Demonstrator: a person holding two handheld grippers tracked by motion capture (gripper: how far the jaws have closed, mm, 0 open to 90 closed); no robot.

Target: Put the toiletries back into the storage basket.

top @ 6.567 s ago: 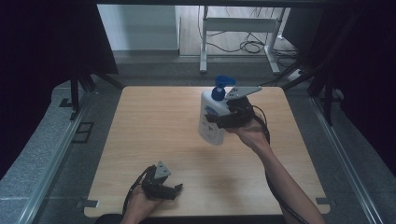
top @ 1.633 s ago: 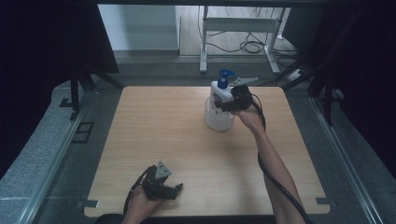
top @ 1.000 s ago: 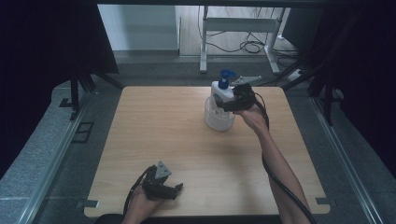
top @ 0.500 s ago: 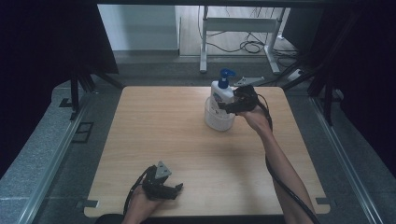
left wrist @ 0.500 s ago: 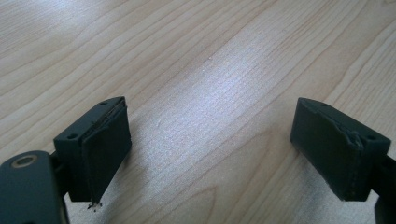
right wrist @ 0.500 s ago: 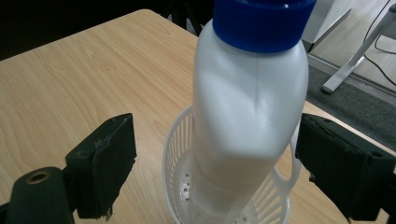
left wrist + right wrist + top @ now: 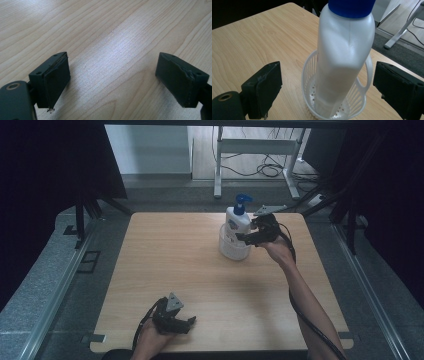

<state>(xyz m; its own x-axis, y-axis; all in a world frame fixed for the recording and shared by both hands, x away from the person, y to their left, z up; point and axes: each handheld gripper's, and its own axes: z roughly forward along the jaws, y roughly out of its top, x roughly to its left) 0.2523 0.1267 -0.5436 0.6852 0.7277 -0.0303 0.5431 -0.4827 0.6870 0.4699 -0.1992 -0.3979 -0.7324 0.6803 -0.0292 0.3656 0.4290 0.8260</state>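
Observation:
A white pump bottle with a blue cap stands upright in a small white slotted basket at the far right of the wooden table. My right gripper is open just to the right of the bottle. In the right gripper view its jaws flank the bottle and the basket with a gap on each side, touching neither. My left gripper rests near the table's front edge, open with nothing between its pads.
Grey floor mats surround the table. A white metal frame and loose cables stand on the floor beyond the far edge. Dark curtains close off both sides.
The right gripper earlier held the bottle tilted above the table. The bottle now stands in the basket, and the jaws have let go and drawn back slightly. The left gripper has not moved.

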